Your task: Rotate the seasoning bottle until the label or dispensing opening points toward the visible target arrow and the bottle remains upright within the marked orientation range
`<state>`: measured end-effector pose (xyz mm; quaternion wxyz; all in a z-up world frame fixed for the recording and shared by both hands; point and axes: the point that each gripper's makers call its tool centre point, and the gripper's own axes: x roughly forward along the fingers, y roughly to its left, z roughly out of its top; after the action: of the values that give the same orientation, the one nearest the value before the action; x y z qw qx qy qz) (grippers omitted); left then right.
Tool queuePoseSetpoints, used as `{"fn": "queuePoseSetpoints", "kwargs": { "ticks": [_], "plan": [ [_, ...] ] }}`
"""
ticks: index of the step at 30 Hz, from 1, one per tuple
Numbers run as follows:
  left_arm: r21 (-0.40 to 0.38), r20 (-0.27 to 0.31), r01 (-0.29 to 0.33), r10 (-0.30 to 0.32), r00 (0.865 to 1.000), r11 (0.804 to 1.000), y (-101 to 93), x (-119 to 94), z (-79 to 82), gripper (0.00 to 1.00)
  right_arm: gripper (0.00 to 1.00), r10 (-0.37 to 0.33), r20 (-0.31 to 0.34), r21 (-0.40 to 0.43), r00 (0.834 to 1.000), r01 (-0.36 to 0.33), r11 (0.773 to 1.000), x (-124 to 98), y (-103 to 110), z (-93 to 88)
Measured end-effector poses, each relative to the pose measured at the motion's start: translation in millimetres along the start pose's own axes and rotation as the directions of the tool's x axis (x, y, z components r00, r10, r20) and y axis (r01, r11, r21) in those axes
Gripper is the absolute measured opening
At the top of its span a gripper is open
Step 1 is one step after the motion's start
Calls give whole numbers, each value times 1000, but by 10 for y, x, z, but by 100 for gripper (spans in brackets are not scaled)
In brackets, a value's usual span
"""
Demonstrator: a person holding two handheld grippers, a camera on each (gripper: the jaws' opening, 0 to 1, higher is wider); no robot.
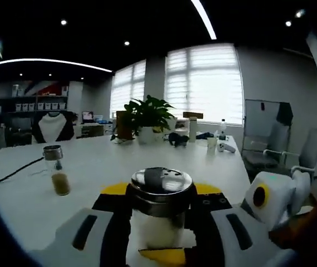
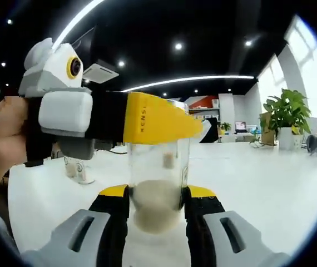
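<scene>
Right tool (image 2: pixel 157 206) up close in its own view: black/yellow jaws pinched on the lower glass of the seasoning bottle (image 2: pixel 157 192), one jaw each side, pale powder sitting at the bottom. Bottle's upright on the white surface (image 2: pixel 258 183). Same view also catches the left tool (image 2: pixel 194 125) coming in from the left w/ a hand (image 2: pixel 3 144) behind it, its yellow jaw lying across the bottle's top, so the lid is covered there.

Left gripper view gives what that one hides: shiny metal lid (image 1: pixel 161 183) seen from slightly above, w/ the left tool's black/yellow jaws hugging the bottle just under the lid on both sides, touching it as far as I can tell. White body of the right tool (image 1: pixel 272 194) pokes in at lower right.

Also in the left gripper view: 2nd small jar (image 1: pixel 57 169) w/ brownish stuff, well apart to the left on the surface, black cable (image 1: pixel 14 171) near it, potted plant (image 1: pixel 147 117) at the far end, chairs (image 1: pixel 292 150) to the right.
</scene>
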<state>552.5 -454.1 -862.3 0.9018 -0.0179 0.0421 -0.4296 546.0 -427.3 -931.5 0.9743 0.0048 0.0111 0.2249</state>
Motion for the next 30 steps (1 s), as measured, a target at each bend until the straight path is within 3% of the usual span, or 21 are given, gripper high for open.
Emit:
{"fn": "queuePoseSetpoints", "kwargs": {
  "ticks": [6, 9, 12, 15, 18, 22, 30],
  "plan": [
    [33, 17, -87, 87, 996, 996, -12, -18, -36, 45, 37, -5, -8, -1, 1000, 5, 1000, 20, 21, -30],
    [51, 48, -188, 186, 981, 981, 57, -62, -30, 45, 37, 12, -13, 9, 1000, -12, 1000, 32, 79, -42],
    [22, 95, -239, 235, 967, 971, 82, -79, 12, 47, 37, 7, -6, -6, 1000, -7, 1000, 39, 103, -15],
    [42, 105, -271, 265, 959, 962, 77, -102, 26, 47, 37, 7, 1, -24, 1000, -7, 1000, 49, 110, 9],
    [15, 146, -328, 322, 935, 945, 124, -132, 71, 48, 37, 11, 6, -35, 1000, -11, 999, 56, 150, 36],
    [80, 137, -361, 349, 927, 929, 131, -137, 52, 51, 37, 19, 8, -34, 1000, -19, 999, 60, 174, 45],
    [71, 148, -377, 364, 920, 924, 171, -147, 45, 46, 37, 29, 4, -26, 1000, -29, 999, 39, 177, 38]
  ]
}}
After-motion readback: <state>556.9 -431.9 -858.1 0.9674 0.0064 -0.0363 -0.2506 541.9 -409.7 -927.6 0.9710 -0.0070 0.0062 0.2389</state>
